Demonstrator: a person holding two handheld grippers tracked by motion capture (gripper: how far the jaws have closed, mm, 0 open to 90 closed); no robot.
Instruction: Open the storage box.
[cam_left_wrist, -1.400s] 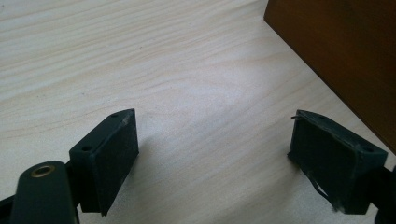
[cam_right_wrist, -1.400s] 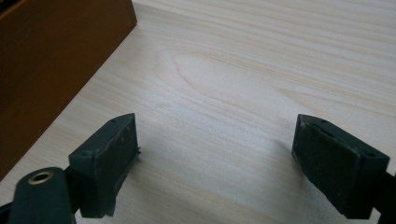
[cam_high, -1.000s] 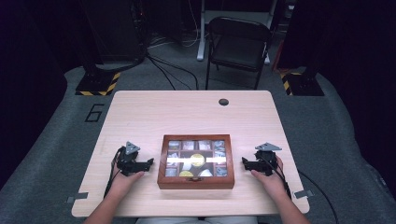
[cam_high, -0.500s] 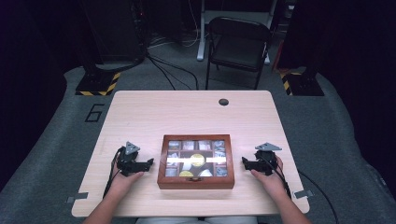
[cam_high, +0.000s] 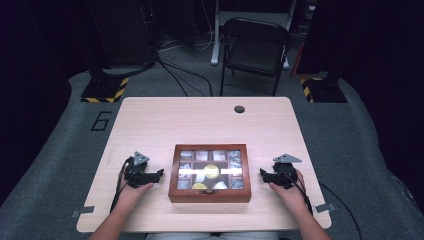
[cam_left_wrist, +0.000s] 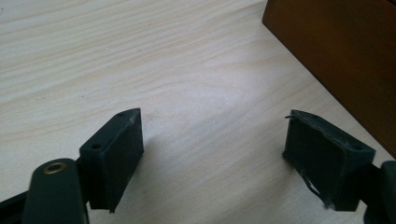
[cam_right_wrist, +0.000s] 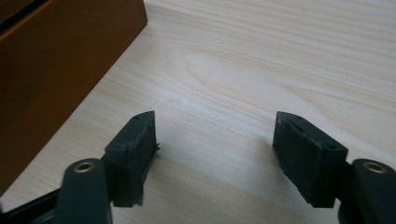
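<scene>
Your left gripper (cam_high: 159, 173) and right gripper (cam_high: 263, 173), jaws apart, empty and just closing, flank the wooden box (cam_high: 209, 194); it lies between them, equally near.

The box (cam_high: 209, 173) holds small things under a glare stripe, too small to tell; both gripper views crop its side.
</scene>
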